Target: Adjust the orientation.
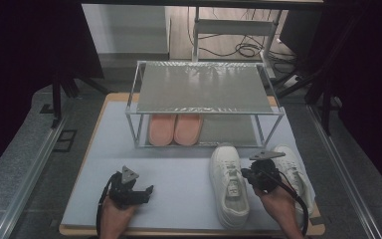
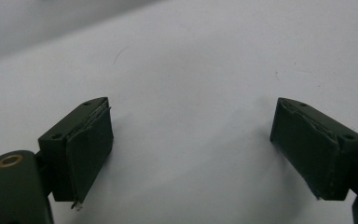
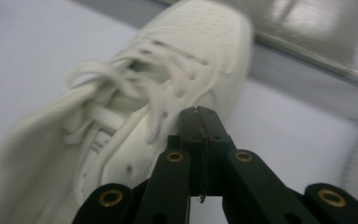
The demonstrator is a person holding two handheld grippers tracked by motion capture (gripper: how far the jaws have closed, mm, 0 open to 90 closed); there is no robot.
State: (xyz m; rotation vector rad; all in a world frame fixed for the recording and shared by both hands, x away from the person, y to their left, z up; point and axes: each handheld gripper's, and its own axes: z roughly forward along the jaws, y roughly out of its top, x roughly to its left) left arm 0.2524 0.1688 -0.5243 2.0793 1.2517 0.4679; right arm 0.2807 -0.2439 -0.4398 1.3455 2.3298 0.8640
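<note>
Lay on the mat (image 1: 179, 174) before the rack (image 1: 204, 89), left sneaker (image 1: 229, 186) just beside right gripper (image 3: 199, 116), pressed together on nothing; needed spreading wide before pinching the collar squarely, left gripper (image 2: 191, 144) idle, spread.

no readable text, labels, brands or numbers on anything

rack (image 1: 204, 89): two-tier metal frame, set at the far side of the tabletop (image 1: 129, 149) | slippers (image 1: 175, 129): pink pair, placed side by side on the lower shelf, left part | cables (image 1: 238, 50): seen on floor behind
</note>
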